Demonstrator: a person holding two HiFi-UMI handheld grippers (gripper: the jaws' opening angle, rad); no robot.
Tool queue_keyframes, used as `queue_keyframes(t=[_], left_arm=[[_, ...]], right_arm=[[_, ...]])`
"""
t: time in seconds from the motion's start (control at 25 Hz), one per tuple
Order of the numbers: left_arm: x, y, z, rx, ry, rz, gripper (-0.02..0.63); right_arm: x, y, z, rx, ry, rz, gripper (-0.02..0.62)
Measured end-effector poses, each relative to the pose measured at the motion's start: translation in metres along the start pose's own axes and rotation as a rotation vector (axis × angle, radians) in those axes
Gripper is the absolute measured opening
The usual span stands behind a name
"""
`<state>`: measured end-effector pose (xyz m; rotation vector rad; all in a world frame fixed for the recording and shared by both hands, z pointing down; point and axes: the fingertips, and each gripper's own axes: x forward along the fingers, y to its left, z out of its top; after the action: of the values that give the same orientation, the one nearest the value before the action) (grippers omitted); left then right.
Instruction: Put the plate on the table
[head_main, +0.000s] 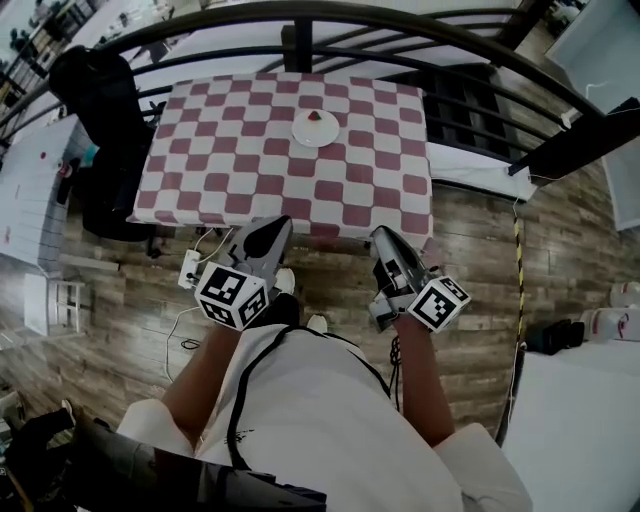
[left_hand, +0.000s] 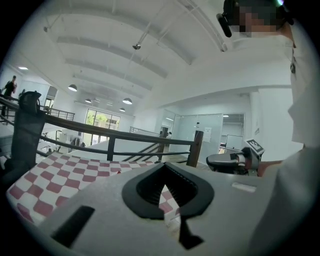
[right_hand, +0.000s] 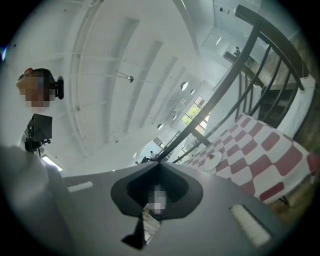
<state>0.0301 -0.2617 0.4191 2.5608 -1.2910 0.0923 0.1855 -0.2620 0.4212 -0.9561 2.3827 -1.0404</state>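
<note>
Head view: the small round white plate sits flat on the desk with the red-and-white checked cloth, at the far middle, well in from every edge, with a small red morsel on it. As I judge it, the placing itself is done.

My left claw and right claw hang at the near edge of the desk, close to my body and well apart from the plate. In the left gripper view the left claw is pressed together with nothing in it. The right gripper view shows the right claw likewise pressed together and empty, with the plate far off on the cloth.

To finish well, I should hold both claws low and near, clear of the cloth's hanging edge, so I don't drag it. If the plate needs nudging, I'd reach from the near side, pinch its near rim lightly and move it level, so the morsel doesn't slide.
</note>
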Motion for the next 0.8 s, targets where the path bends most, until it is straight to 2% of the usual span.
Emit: queue_keyframes(t=[0.32, 0.8], left_arm=[[-0.033, -0.007, 0.011, -0.005, -0.037, 0.032, 0.006], [-0.056, 0.017, 0.018, 0.000, -0.021, 0.017, 0.006]], right_arm=[[-0.023, 0.022, -0.010, -0.027, 0.012, 0.006, 0.005], [-0.009, 0.055, -0.022, -0.072, 0.020, 0.011, 0.006]])
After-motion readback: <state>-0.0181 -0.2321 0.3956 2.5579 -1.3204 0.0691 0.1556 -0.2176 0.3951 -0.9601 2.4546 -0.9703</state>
